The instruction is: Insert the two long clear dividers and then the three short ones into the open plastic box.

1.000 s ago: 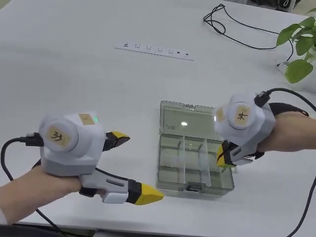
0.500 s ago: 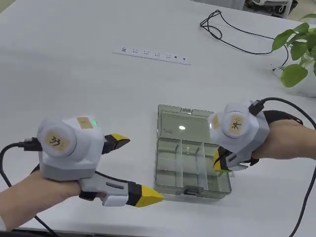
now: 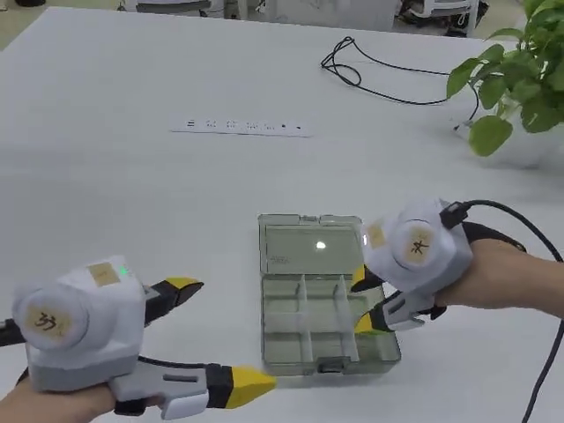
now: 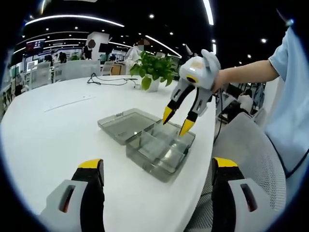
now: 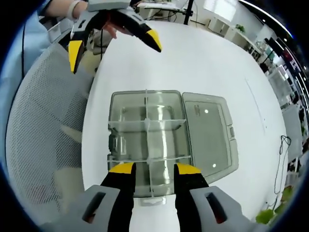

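Right gripper (image 5: 155,167) edges inward over plastic box (image 3: 308,249), half-open, empty, astride a divider (image 5: 150,181) needing straight seating; left gripper (image 4: 157,164) wide, empty

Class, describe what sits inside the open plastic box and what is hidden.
Inside the box, clear dividers cross into compartments; no loose items show. The right gripper, open, covers part of one end, so that part cannot be checked.
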`<state>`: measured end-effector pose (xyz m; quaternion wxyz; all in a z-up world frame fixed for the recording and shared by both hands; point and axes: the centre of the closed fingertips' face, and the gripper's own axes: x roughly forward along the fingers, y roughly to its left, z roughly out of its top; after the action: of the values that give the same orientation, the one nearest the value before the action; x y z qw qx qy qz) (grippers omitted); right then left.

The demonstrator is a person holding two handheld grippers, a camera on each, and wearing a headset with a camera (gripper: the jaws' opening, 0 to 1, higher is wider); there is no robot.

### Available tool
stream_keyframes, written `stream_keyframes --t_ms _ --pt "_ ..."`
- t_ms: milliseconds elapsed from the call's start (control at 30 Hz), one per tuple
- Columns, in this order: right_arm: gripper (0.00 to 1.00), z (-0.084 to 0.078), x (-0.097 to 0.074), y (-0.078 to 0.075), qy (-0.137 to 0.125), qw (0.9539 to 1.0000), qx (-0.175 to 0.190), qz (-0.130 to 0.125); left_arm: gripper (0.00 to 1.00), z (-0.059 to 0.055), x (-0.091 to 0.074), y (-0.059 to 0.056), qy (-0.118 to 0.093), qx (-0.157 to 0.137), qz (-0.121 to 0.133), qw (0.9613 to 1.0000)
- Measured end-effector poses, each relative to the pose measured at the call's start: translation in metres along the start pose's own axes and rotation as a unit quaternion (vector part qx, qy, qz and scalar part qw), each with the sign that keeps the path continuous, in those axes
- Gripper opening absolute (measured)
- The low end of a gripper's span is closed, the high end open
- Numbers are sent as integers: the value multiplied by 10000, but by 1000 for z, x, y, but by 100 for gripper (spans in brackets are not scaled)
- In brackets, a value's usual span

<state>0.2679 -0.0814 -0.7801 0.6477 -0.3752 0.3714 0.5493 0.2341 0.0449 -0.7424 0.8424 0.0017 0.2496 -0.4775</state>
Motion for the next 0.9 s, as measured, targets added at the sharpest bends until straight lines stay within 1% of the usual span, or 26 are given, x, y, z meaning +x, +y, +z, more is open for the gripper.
stream_keyframes --t_ms 33,67,100,167,200,233,267,300,333,367,400,433,467,500,533,567,600,633,700,733,767,800,833,867,900 --pt "34 5 -7 0 -314 9993 186 -65 95 1 0 1 -28 -10 29 10000" --pt "37 8 -12 0 -531 9979 347 -130 95 2 -1 0 -69 -26 39 10000" --pt "40 9 -19 0 -774 9951 588 -188 96 3 -1 0 -83 -38 47 9999" --pt "45 9 -28 2 -1113 9892 905 -300 97 6 -2 0 -118 -40 103 9999" --pt "49 7 -34 5 -1298 9851 1069 -354 97 8 -3 -1 -160 -61 114 9998" --pt "52 5 -38 7 -1408 9820 1189 -412 97 9 -4 -1 -189 -89 118 9997" --pt "56 1 -44 10 -1567 9774 1320 -516 97 10 -5 -1 -240 -130 129 9995" --pt "59 -5 -48 13 -1616 9755 1386 -560 97 10 -6 0 -263 -196 151 9993" --pt "61 -10 -53 17 -1743 9696 1578 -682 97 8 -7 1 -253 -312 184 9990" --pt "66 -13 -57 19 -1913 9618 1791 -793 97 7 -8 1 -241 -353 215 9989" --pt "70 -17 -61 25 -2136 9516 2037 -856 98 7 -10 1 -245 -345 260 9988" --pt "74 -23 -63 30 -2198 9466 2191 -878 98 8 -11 0 -257 -338 269 9987" --pt "76 -29 -65 35 -2200 9422 2349 -935 99 8 -12 -1 -262 -339 279 9987" --pt "77 -40 -67 40 -2224 9350 2543 -1082 99 9 -14 -3 -261 -343 292 9986" --pt "77 -46 -68 45 -2259 9314 2625 -1120 100 9 -15 -4 -253 -342 316 9986" --pt "78 -55 -69 53 -2278 9252 2820 -1120 100 9 -16 -6 -240 -315 336 9987" --pt "79 -61 -69 57 -2298 9210 2935 -1130 100 9 -17 -7 -233 -308 343 9987" --pt "80 -71 -69 64 -2256 9213 2961 -1125 100 8 -19 -8 -207 -332 361 9986" --pt "83 -83 -71 70 -2216 9157 3121 -1220 100 7 -21 -8 -188 -296 399 9986" --pt "84 -87 -72 73 -2242 9150 3126 -1218 100 5 -21 -8 -153 -297 429 9985" --pt "85 -90 -74 75 -2188 9158 3141 -1218 100 5 -22 -9 -135 -290 477 9984" --pt "86 -90 -77 73 -2180 9161 3117 -1271 100 6 -23 -10 -149 -294 507 9982" --pt "88 -88 -80 70 -2215 9180 3012 -1322 100 7 -23 -11 -170 -293 519 9981" --pt "91 -85 -85 65 -2332 9162 2950 -1382 100 9 -22 -13 -204 -307 544 9978" --pt "95 -84 -88 60 -2458 9111 2970 -1456 100 11 -21 -13 -250 -318 574 9975"
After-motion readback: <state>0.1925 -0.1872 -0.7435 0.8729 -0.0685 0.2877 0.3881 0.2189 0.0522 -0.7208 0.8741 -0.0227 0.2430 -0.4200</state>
